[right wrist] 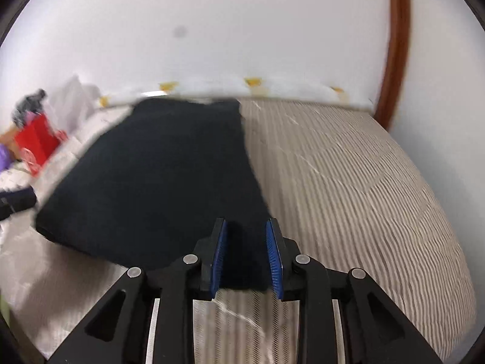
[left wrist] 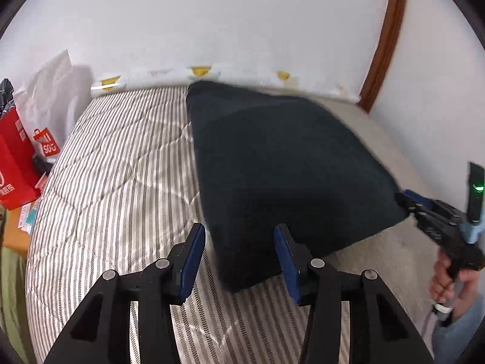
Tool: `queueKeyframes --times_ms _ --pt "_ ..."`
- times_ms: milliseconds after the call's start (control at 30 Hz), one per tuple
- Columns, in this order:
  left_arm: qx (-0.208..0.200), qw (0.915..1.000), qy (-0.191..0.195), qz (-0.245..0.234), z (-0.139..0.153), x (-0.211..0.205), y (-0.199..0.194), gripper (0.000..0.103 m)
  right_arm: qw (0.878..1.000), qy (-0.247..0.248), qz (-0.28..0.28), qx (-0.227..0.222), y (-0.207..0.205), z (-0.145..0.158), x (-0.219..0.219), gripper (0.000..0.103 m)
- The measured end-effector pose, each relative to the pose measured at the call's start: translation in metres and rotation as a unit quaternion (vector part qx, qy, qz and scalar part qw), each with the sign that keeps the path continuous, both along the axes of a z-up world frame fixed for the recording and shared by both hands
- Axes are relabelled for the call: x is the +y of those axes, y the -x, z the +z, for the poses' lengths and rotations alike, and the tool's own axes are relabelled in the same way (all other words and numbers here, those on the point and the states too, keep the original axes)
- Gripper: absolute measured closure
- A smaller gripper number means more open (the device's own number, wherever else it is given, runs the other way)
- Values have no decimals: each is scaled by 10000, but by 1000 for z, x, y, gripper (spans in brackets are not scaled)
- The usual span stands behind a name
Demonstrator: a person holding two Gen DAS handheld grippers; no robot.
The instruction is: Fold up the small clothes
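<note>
While your left gripper (left wrist: 239, 242) stands with jaws apart over the near left corner of the one dark folded garment (left wrist: 282, 163), pads not pressing it, your right gripper (right wrist: 247, 247) has its jaws apart too, the garment's near right corner lying between the blue pads without a visible pinch. You work on a striped quilted bed cover (left wrist: 121, 163) filling mid-frame, with a white wall (left wrist: 212, 21) above, one brown wooden trim (left wrist: 385, 39) upper right, and one red bag (left wrist: 15, 166) at left.
</note>
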State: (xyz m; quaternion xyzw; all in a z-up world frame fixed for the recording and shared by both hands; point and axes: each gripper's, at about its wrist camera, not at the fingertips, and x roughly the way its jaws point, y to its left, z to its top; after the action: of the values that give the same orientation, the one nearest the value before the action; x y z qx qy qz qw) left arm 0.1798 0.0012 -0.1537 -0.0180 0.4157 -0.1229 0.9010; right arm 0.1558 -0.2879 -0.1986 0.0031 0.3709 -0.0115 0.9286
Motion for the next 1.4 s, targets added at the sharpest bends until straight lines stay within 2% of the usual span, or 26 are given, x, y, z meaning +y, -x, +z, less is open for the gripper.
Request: queueKeyframes --times_ms 100,200,300,400,500,533,567,667,733,800,833,933,1067,1400 --pt "129 9999 21 5 -15 -1 3 58 9992 -330 -224 100 6 1 -15 71" --pt "260 9993 253 115 -17 3 10 58 9978 -470 -460 81 8 15 -20 68" --pt "236 9990 312 236 -5 4 17 58 9958 -713 -545 179 7 32 -20 66" --pt "61 9989 299 346 15 3 25 58 9952 -735 -600 221 13 48 -12 54" --pt "-249 9973 109 678 40 3 41 46 9952 -737 -629 154 27 67 -3 47" --pt "-378 9968 115 701 48 3 47 37 9955 -756 -564 105 32 75 2 47" --pt "-490 9963 133 696 55 2 54 32 9960 -745 -485 60 37 81 6 46" --pt "-741 9950 35 676 76 -5 80 27 9980 -438 -435 -105 58 101 22 37" --pt "-827 9945 -27 638 85 -8 94 26 9982 -281 -438 -312 77 112 29 26" --pt "-904 9940 -54 619 94 -12 109 25 9976 -203 -390 -527 94 122 35 16" --pt "-936 9937 -54 619 98 -13 117 21 9972 -156 -363 -632 105 127 38 11" --pt "-1040 9927 -60 608 109 -14 139 17 9961 -74 -455 -749 129 135 41 2" --pt "-1200 9903 -146 686 118 -15 158 13 9957 -29 -535 -759 153 143 42 1" --pt "-1478 9859 -316 725 134 -23 183 13 9947 13 -678 -771 188 156 35 1"
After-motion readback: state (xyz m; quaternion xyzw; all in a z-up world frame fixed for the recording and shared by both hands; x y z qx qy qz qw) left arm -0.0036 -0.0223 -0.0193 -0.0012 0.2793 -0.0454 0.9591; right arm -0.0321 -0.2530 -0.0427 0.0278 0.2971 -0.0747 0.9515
